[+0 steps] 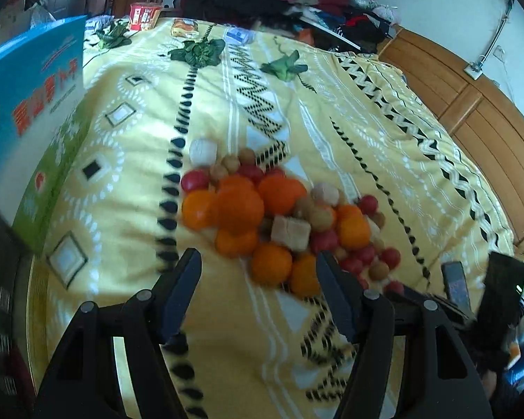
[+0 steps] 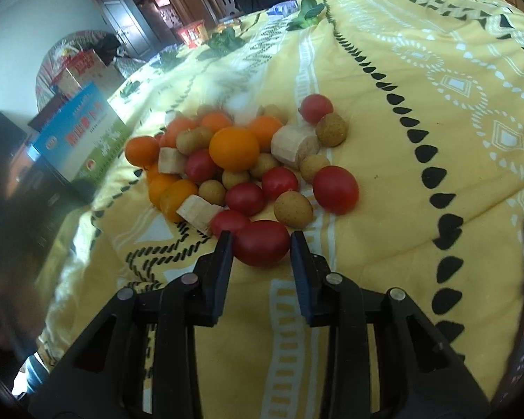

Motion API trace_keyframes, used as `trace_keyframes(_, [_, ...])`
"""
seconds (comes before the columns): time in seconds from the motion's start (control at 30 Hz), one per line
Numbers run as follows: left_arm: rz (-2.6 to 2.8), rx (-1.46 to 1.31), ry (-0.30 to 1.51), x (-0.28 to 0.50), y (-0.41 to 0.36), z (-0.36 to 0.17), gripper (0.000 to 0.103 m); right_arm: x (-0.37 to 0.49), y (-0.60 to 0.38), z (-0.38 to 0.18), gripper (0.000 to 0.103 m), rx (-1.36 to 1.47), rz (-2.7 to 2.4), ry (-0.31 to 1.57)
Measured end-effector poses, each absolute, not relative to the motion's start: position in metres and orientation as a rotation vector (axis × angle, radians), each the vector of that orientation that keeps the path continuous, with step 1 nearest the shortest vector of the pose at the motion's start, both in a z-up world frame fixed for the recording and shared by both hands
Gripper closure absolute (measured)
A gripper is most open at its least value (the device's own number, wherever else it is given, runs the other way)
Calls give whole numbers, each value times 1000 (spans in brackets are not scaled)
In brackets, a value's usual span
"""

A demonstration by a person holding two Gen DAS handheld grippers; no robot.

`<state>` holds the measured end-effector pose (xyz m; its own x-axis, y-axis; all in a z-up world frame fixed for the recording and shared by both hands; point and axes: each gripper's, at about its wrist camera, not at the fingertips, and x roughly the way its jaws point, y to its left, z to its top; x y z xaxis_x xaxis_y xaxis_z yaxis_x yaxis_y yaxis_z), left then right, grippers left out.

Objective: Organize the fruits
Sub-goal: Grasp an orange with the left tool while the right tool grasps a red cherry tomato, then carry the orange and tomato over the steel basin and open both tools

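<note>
The nearest red tomato lies on the yellow blanket at the 6 o'clock edge of the fruit pile, just between the two fingers of the right gripper. The jaws stand on both sides of it; whether they already press the skin cannot be told, but they are not wide apart. Behind it, toward 12 o'clock, lie more tomatoes, brown round longan-like fruits, oranges and pale cut pieces, all touching each other.

In the left wrist view the left gripper is spread wide and holds nothing; it hovers at the near edge of the same pile, close to an orange.

The risks, as a judgement: the tomato is smooth and soft, so a hard squeeze may burst it, and a weak one may let it slip out. The blanket is soft and uneven, so round fruits may roll when a neighbour is disturbed. Also the two grippers work at one pile and may collide.
</note>
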<state>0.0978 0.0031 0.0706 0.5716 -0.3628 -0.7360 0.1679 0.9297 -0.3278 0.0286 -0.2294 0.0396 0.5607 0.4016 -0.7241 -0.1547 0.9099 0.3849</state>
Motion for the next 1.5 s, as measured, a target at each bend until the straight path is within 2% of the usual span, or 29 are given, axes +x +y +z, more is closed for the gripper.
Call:
trace_keyframes(0.2, [-279, -132, 891, 134, -9, 59, 35, 24, -229, 50, 69, 313, 364, 902])
trace_keyframes(0.3, [-284, -107, 898, 144, -13, 53, 44, 24, -229, 52, 69, 321, 370, 898])
trace_keyframes(0.4, [-270, -79, 902, 149, -17, 48, 59, 26, -228, 51, 69, 324, 371, 903])
trace_keyframes(0.57, [-267, -88, 881, 143, -12, 54, 61, 28, -228, 51, 69, 326, 371, 910])
trace_keyframes(0.77, [-284, -118, 780, 100, 11, 103, 61, 24, -214, 78, 69, 297, 392, 860])
trace_keyframes(1.2, [-21, -277, 529, -45, 193, 226, 61, -1, -98, 174, 69, 148, 590, 718])
trace_keyframes(1.5, [259, -375, 455, -141, 336, 241, 61, -34, 52, 226, 69, 4, 859, 656])
